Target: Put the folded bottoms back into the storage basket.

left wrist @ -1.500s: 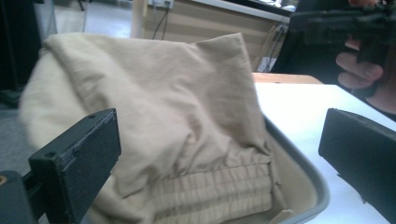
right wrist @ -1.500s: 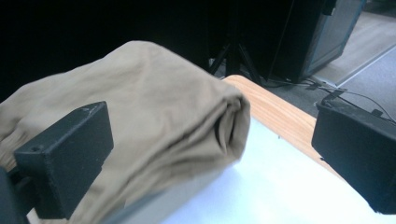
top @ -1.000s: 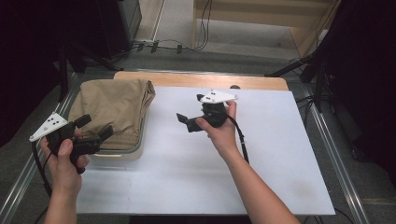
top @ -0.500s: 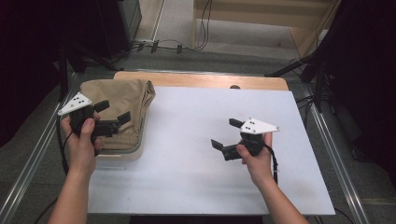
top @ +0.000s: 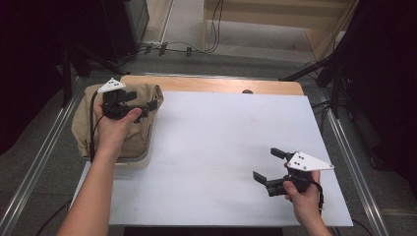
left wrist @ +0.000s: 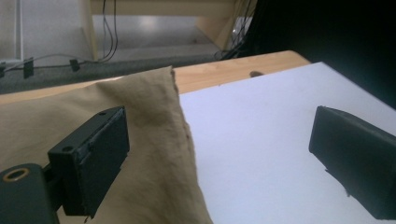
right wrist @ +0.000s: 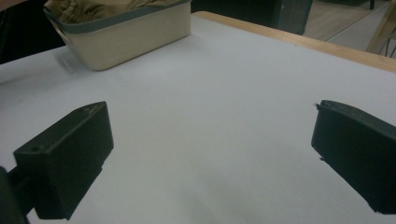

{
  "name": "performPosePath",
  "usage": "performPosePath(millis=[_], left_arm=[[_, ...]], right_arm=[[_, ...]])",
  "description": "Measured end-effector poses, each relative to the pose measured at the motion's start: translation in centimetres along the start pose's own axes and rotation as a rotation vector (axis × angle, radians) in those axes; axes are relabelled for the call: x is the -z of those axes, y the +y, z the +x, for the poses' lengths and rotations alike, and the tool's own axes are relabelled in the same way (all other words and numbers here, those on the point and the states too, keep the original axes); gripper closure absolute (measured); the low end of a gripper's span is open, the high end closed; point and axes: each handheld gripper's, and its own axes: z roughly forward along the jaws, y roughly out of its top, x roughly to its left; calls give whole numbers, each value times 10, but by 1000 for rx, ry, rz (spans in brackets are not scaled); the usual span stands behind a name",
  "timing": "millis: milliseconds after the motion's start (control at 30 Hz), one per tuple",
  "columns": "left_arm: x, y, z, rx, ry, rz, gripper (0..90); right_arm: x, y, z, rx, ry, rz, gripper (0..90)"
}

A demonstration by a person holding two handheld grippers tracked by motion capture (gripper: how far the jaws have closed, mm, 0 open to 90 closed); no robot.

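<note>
Both hands have shifted since a second ago: the left gripper [top: 140, 105] now hangs over the tan cloth [top: 83, 123], jaws wide and just starting to close, holding nothing. Nearer the person, the right gripper [top: 268, 167] sits low at the table's right, jaws spread and empty. That cloth fills a cream basket [right wrist: 135, 39] at the left edge of the white table [top: 221, 147], wooden trim behind, cables on the floor.

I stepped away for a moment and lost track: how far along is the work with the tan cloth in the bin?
Early. The tan cloth lies bunched in its bin, not gripped. The left gripper hovers open over the cloth's edge, jaws just beginning to close. The right gripper is open above the bare white table. Grasping, lifting out and laying flat seem left.
</note>
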Motion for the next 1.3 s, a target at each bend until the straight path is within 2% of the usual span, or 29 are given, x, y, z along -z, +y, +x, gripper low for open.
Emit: performPosePath(millis=[67,167,200,267,367,433,500,600,733,767,867,967,1033,1133,1233,1300], left_arm=[[-10,0,3,3,36,20,93],[-19,0,5,-1,69,39,144],[-23,-1,6,0,96,59,165],[-29,-1,5,-9,133,86,267],[-35,-2,3,-30,146,94,383],[-39,-3,3,-20,127,95,469],[-45,-6,3,-22,146,112,500],[-53,-12,3,-49,209,156,499],[-59,-18,3,-69,232,194,494],[-58,-18,3,-55,237,189,538],[-49,-16,11,42,191,150,713],[-44,-16,18,86,170,131,814],[-40,-18,25,138,152,119,842],[-44,-22,32,177,141,144,853],[-50,-25,35,209,151,171,857],[-56,-27,36,219,175,201,858]], right_arm=[[9,-6,-1,-7,-1,7,0],[22,-13,-4,-16,-13,9,0],[26,-16,-5,-25,-16,8,0],[33,-21,-7,-29,-30,16,0],[42,-28,-9,-44,-42,23,0],[45,-31,-9,-43,-47,25,0],[49,-33,-9,-45,-51,26,0],[52,-34,-11,-56,-59,23,0],[51,-33,-12,-67,-67,16,0],[50,-33,-11,-64,-67,19,0],[49,-34,-11,-64,-66,29,0],[51,-34,-12,-68,-69,21,0],[51,-34,-13,-67,-69,20,0],[51,-35,-13,-70,-71,24,0],[49,-36,-14,-74,-73,28,0],[49,-36,-13,-70,-74,30,0]])
